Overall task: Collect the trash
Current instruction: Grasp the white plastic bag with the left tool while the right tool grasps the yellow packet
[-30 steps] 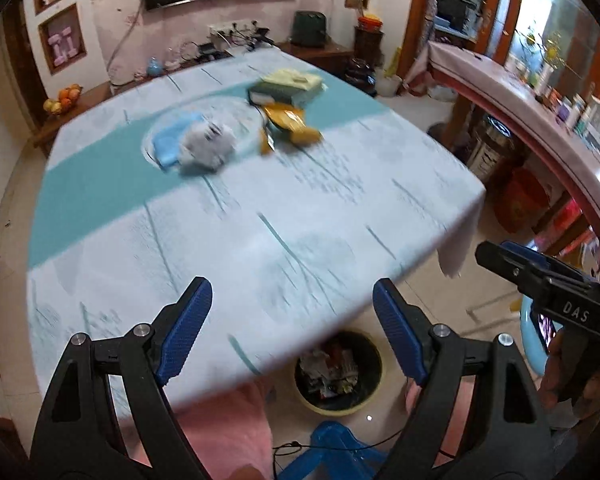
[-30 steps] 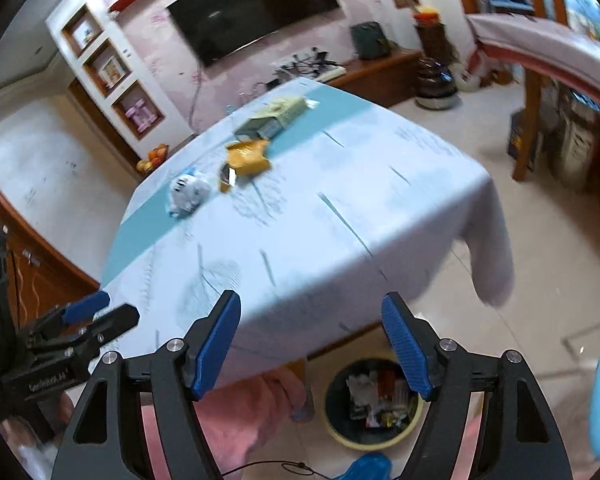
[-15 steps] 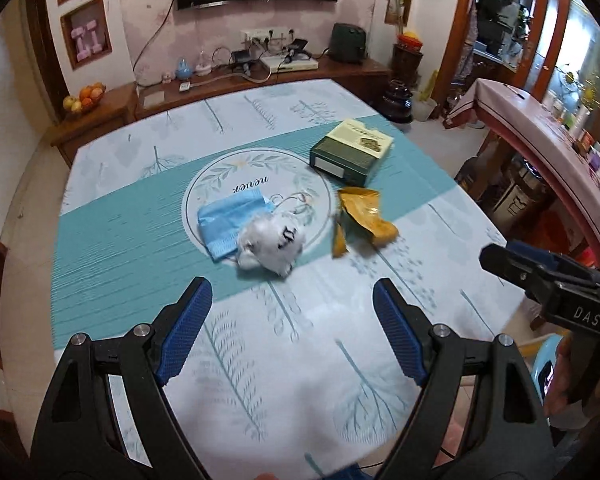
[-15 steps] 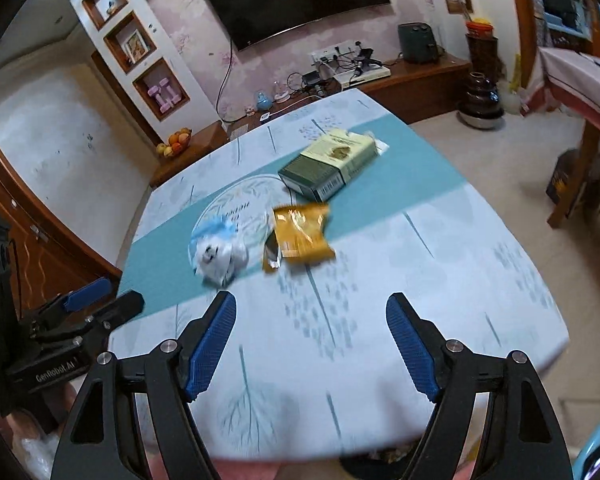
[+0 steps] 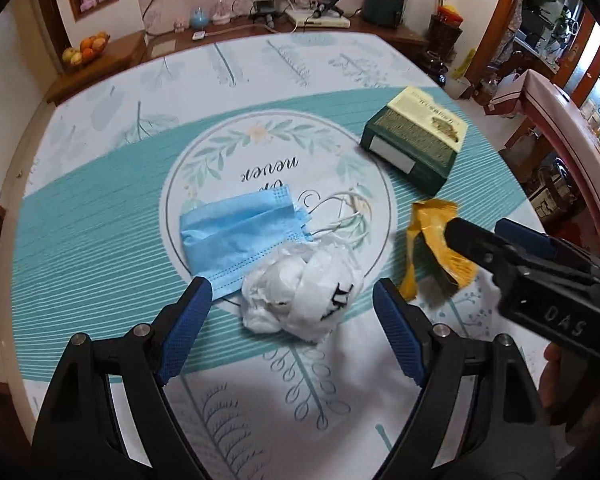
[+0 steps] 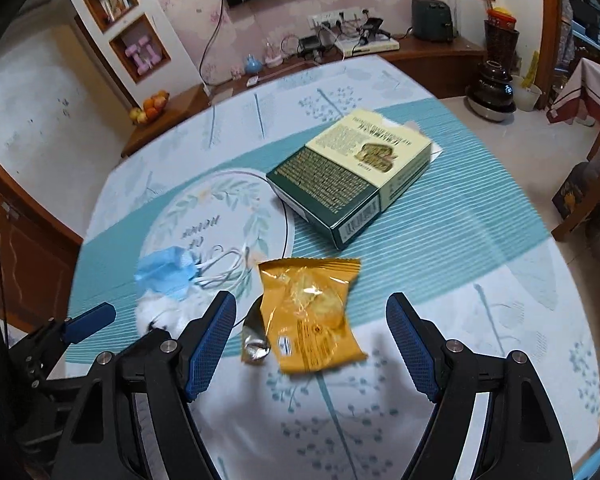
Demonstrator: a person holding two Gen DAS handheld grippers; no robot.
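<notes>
1. Left gripper (image 5: pixel 290 312): jaws spread wide, nothing held, hovering over the crumpled white wrapper (image 5: pixel 302 290) on the table (image 5: pixel 100 208).
2. Right gripper (image 6: pixel 311 334): jaws also apart and empty, lined up on the yellow snack packet (image 6: pixel 310 314).
3. Left view only: full blue face mask (image 5: pixel 240 232) touching the white wrapper, ear loops trailing right; the packet is partly hidden behind the right gripper's body.
4. Right view only: the whole yellow packet lying flat, a small silver wrapper (image 6: pixel 254 338) touching its left edge, and the printed top of the green box (image 6: pixel 348 176) beyond it.
5. The white wrapper is blurred in the right view, mostly hidden behind the left finger.
</notes>
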